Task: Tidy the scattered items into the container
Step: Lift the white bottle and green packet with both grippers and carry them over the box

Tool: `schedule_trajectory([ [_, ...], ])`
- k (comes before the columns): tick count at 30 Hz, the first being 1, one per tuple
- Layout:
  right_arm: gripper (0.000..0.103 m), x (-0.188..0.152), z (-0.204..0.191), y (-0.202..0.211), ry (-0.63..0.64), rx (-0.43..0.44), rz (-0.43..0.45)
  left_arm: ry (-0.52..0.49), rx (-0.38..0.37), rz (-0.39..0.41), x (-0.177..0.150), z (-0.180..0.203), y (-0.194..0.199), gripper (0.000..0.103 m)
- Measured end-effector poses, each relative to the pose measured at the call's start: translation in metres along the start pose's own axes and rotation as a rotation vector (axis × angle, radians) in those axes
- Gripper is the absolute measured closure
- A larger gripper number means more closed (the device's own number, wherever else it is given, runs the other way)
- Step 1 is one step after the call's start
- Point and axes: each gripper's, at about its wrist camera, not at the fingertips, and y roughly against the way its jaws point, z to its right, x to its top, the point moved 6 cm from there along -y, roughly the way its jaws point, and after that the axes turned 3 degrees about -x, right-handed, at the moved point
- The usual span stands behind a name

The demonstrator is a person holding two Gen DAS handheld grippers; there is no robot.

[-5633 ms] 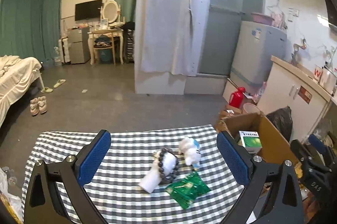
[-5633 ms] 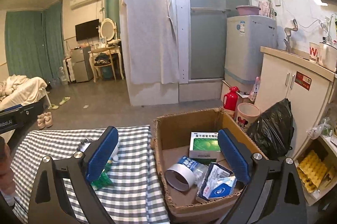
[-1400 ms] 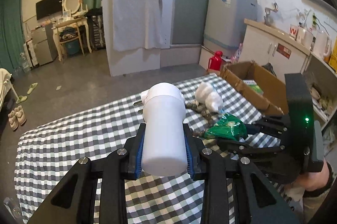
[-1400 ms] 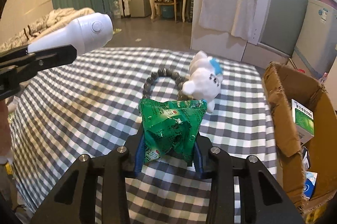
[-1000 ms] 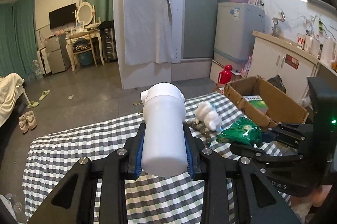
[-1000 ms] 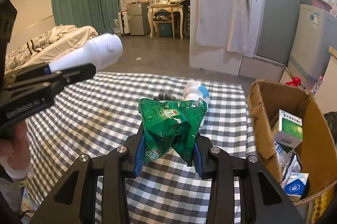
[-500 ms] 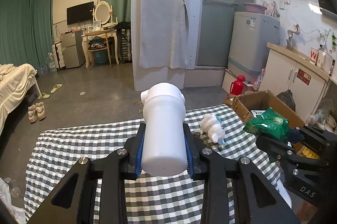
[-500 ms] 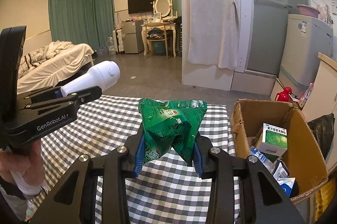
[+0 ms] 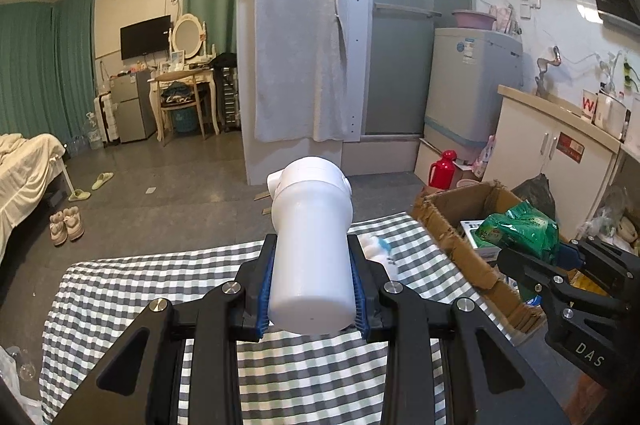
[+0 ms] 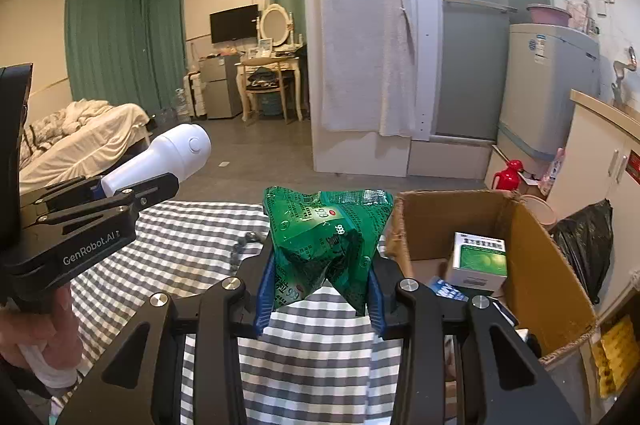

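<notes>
My left gripper (image 9: 312,289) is shut on a white plastic bottle (image 9: 311,249) and holds it up over the checkered table (image 9: 160,289); the bottle also shows in the right wrist view (image 10: 168,153). My right gripper (image 10: 320,285) is shut on a green foil packet (image 10: 326,241), held near the table's right edge beside the open cardboard box (image 10: 532,265). In the left wrist view the packet (image 9: 520,231) hangs over the box (image 9: 452,237). A white plush toy (image 9: 380,249) lies behind the bottle. Dark beads (image 10: 244,241) lie on the cloth.
The box holds a green-and-white carton (image 10: 480,259) and other packets. A black rubbish bag (image 10: 588,237), a red flask (image 10: 506,175) and a white cabinet (image 9: 560,161) stand to the right. A bed (image 10: 80,133) is at the far left.
Both grippers closed on their items, lifted them off the table and swung right; the packet now sits by the box. The bottle stays gripped.
</notes>
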Motion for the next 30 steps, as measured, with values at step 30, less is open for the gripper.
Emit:
schedule_trajectory([
  [30,0.066,-0.018,0.157,0.016,-0.168,-0.283,-0.072,-0.159,-0.307,-0.105,0.014,0.168,-0.054,0.071],
])
